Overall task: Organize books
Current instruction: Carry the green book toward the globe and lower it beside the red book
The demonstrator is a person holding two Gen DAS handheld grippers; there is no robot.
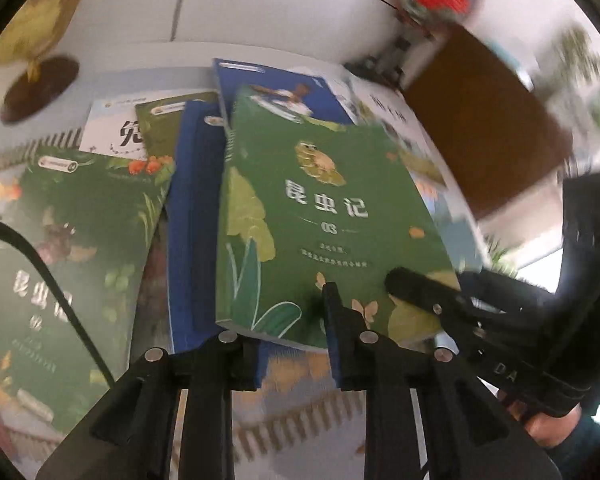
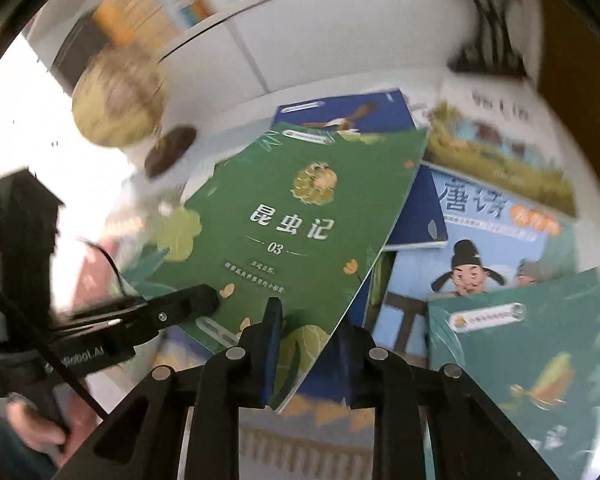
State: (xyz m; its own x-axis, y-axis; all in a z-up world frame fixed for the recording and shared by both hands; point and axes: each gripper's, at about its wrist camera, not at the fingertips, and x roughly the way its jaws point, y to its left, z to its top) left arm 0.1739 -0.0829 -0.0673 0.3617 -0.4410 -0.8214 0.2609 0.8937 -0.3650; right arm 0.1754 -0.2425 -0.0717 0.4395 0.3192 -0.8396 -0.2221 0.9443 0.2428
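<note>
- Green book [image 1: 324,216] (title 昆虫记, number 03) is lifted, tilted above the other books, cover facing the cameras.
- Left gripper [image 1: 296,344] has its jaws clamped on the book's near edge: one blue pad sits on the cover, the other is hidden under the book.
- Right gripper [image 2: 308,344] jaws clamped on the book's near corner; one pad on top of the cover, the other beneath.
- Each wrist view shows the other gripper pinching the same near edge from the side, so both hold the one book.
- Under it: a blue book [image 1: 192,216], a second green book [image 1: 60,264] at left, a white book [image 1: 112,132] behind.
- In the right view, a light-blue book [image 2: 480,248] with a cartoon figure lies at right, a teal book [image 2: 532,368] overlapping it (lower right).
- Books lie scattered and overlapping on a white surface [image 1: 140,80].
- A globe [image 2: 120,108] on a dark round base stands at the back left, blurred.
- A hand [image 2: 40,428] grips the left gripper's handle, low left in the right view.
</note>
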